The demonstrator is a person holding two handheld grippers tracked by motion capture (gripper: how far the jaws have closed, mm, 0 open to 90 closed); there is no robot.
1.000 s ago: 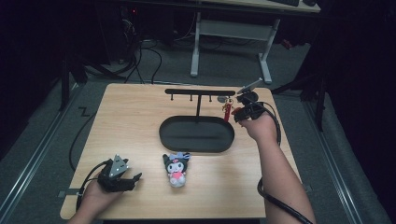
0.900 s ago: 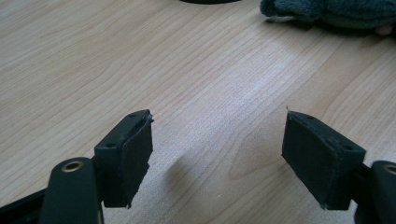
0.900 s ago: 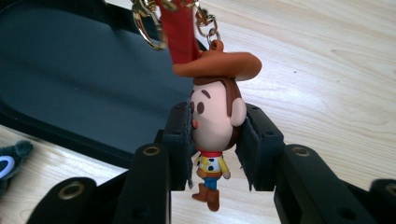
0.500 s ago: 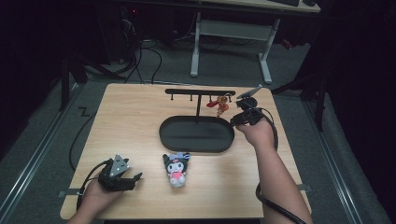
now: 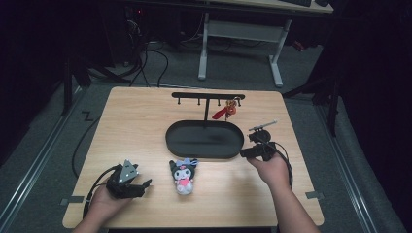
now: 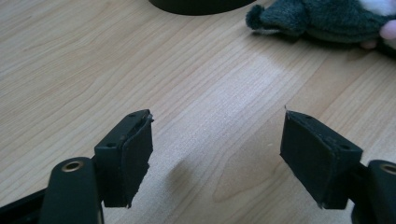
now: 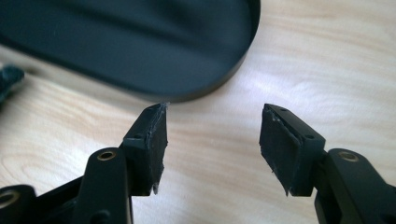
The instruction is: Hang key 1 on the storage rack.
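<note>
Right tongs (image 5: 245, 152): jaws just opening, nothing between them, low over the table (image 5: 145, 111) at the right end of the black oval tray (image 5: 204, 151). Left tongs (image 5: 145, 184): wide, empty, resting near the table's front left. Red keychain (image 5: 224, 112): hanging on the rack (image 5: 208, 96) behind the tray. Plush toy (image 5: 183, 174): between the tongs, likely next; approach level, straddle its body, close gently
</note>
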